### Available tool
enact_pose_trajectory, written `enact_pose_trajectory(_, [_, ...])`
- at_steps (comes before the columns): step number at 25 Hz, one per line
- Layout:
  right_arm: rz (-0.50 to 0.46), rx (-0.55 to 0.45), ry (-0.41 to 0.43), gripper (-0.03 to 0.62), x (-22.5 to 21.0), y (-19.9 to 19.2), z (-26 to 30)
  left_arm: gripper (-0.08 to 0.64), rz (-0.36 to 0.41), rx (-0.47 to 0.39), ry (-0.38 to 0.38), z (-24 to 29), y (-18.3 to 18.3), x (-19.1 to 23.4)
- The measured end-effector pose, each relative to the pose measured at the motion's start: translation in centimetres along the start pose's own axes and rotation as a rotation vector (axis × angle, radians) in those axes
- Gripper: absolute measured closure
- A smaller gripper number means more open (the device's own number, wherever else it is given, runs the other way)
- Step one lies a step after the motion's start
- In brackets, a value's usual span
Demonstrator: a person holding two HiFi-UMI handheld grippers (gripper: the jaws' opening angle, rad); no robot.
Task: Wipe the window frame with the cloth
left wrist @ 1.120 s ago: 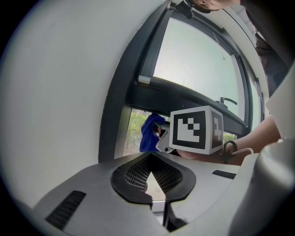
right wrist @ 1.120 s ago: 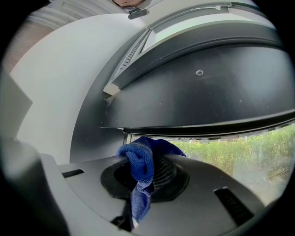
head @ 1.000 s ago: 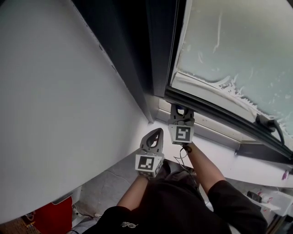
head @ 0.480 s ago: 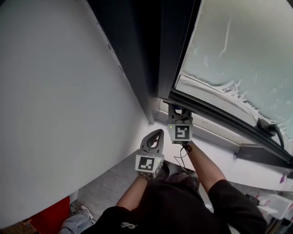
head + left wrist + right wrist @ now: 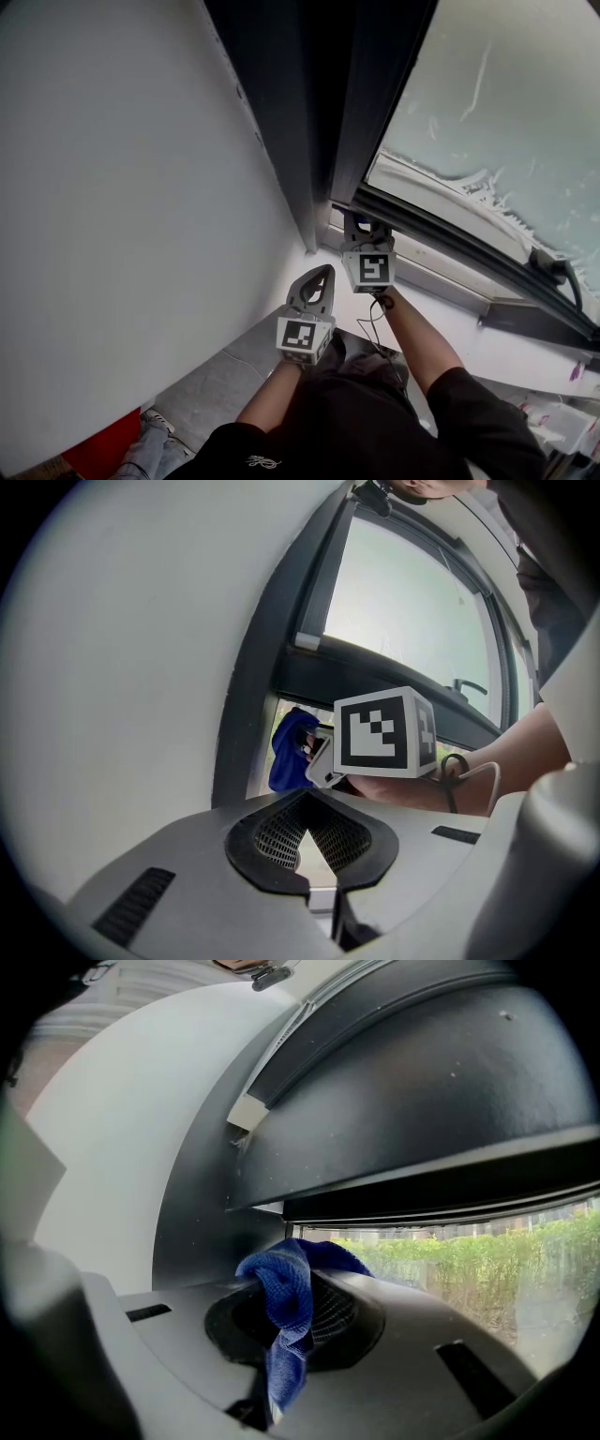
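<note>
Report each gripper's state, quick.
Left gripper: shut, nothing between its jaws.
Right gripper: shut on the blue cloth.

The dark metal window frame (image 5: 403, 1119) overhangs close above the jaws of the right gripper (image 5: 367, 227). Its upright post and the plain white wall (image 5: 112, 1119) close off their left. A blue woven cloth (image 5: 286, 1307) fills their gap, and the glass pane (image 5: 487, 1269) blocks the way ahead. Room lies open rightward along the pale sill (image 5: 441, 267). The left gripper (image 5: 319, 278) has free air just ahead of its jaws.

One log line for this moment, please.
right gripper: shut on blue cloth, at window frame corner | left gripper: shut, empty, clear of frame
</note>
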State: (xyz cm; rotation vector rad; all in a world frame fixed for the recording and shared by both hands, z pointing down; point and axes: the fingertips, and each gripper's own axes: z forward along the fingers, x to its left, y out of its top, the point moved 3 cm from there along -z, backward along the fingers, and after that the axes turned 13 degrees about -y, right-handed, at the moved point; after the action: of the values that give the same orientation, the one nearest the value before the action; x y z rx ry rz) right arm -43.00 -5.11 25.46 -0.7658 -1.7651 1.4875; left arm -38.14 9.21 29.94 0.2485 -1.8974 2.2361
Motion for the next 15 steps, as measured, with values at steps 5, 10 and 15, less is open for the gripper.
enact_pose_trajectory(5, [0.018, 0.013, 0.025, 0.566, 0.4, -0.1, 0.4, 0.555, -0.004, 0.009, -0.002, 0.0, -0.5, 0.1])
enact_pose_trajectory(10, [-0.002, 0.028, 0.065, 0.566, 1.3, -0.4, 1.0, 0.554, -0.001, 0.028, -0.014, 0.0, -1.1, 0.2])
enact_pose_trajectory(15, [0.003, 0.004, 0.065, 0.568, 1.7, -0.4, 1.2, 0.555, 0.004, 0.037, -0.027, 0.1, -1.4, 0.7])
